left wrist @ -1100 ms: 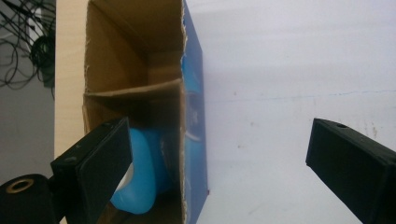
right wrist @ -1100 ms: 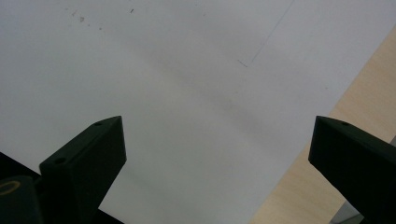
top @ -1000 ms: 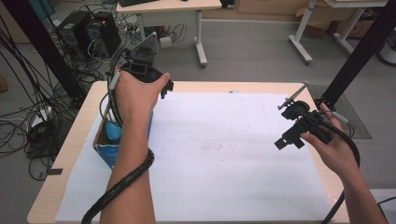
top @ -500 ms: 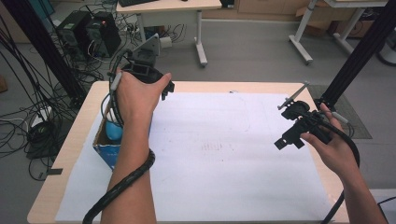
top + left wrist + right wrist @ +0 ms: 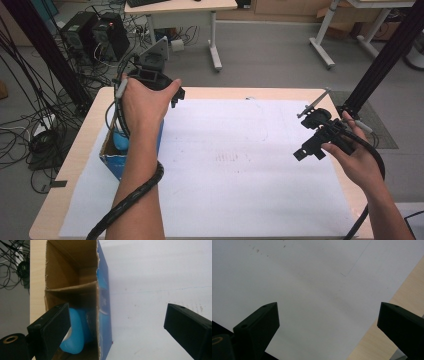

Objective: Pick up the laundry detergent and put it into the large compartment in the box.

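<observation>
A blue cardboard box (image 5: 111, 156) stands open-topped at the table's left edge, split by a cardboard divider (image 5: 72, 288). A light blue plastic object (image 5: 76, 333) lies in its nearer compartment, partly hidden by the box wall; the far compartment looks bare. My left gripper (image 5: 175, 95) hangs above the box, jaws pointing down. In the left gripper view the left gripper (image 5: 117, 313) is open, straddling the box's blue side wall (image 5: 103, 315). My right gripper (image 5: 306, 136) is held above the white paper (image 5: 240, 165) at the right. It (image 5: 328, 312) is open with nothing between its jaws.
The white paper sheet covers most of the wooden table (image 5: 90, 130); its right edge and bare wood (image 5: 409, 290) lie near the right gripper. Cables, computer towers (image 5: 95, 35) and desks stand on the floor beyond the table. A black post (image 5: 385, 60) rises at the right.
</observation>
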